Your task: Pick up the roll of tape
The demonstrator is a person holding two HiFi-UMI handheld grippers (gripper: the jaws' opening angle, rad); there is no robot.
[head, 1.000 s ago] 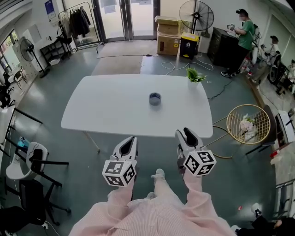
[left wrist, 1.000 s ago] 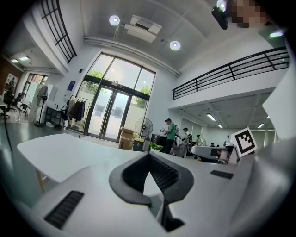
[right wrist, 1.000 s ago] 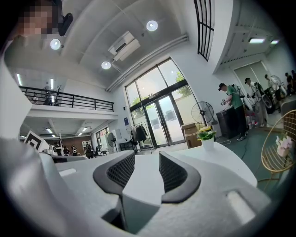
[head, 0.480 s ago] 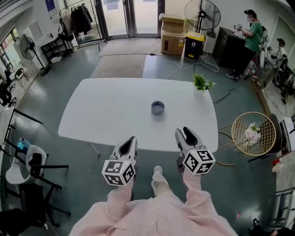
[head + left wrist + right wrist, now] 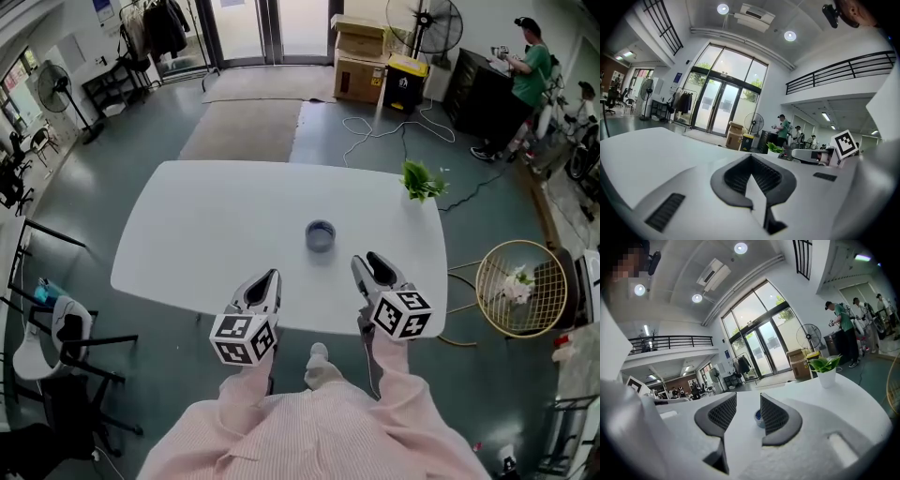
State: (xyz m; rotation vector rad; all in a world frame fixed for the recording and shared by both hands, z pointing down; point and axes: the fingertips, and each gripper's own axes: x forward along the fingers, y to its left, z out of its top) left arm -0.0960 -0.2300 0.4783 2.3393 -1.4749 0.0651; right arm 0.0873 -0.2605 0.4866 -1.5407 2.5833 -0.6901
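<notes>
The left gripper (image 5: 269,277) is held over the near edge of the table (image 5: 178,234), jaws closed together; the right gripper (image 5: 368,262) likewise, jaws parted
</notes>
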